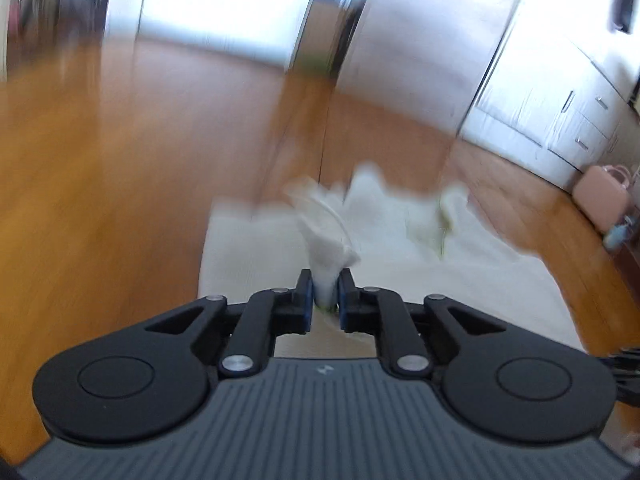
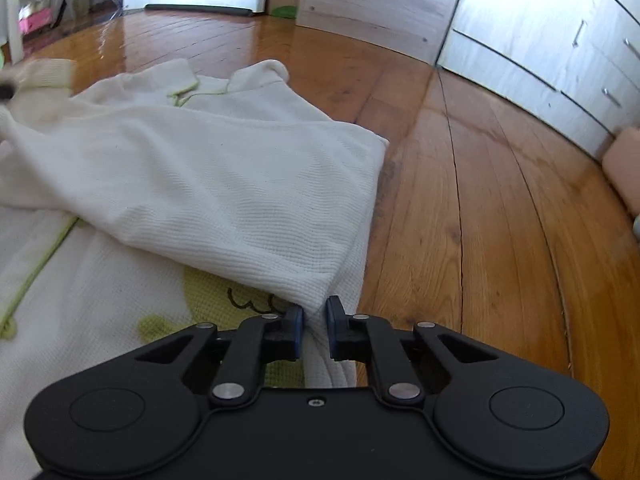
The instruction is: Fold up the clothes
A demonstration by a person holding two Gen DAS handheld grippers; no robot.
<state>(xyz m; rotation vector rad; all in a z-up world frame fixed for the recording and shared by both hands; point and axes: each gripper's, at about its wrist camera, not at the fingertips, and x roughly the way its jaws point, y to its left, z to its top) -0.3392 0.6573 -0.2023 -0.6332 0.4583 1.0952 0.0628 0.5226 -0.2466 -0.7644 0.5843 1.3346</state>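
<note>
Cream garment (image 2: pixel 208 168): both fingers pinch edges; bare wood floor (image 2: pixel 480 200) alongside.

Glossy orange-brown wooden floorboards (image 2: pixel 460 200) reflect bright daylight. Pale cabinets with metal handles (image 2: pixel 560 60) line the right wall, and a pink case (image 1: pixel 600 200) stands on the floor beside them

Left wrist view is motion-blurred throughout: the far edge of the cream garment (image 1: pixel 384 216) beyond the jaws lacks definition, and its green trim is a smear. The pink case (image 1: pixel 602 198), far right of the jaws, is indistinct. In the right wrist view the garment runs off the left edge; the yellow-green print (image 2: pixel 216 296) left of the jaws is partly covered.
</note>
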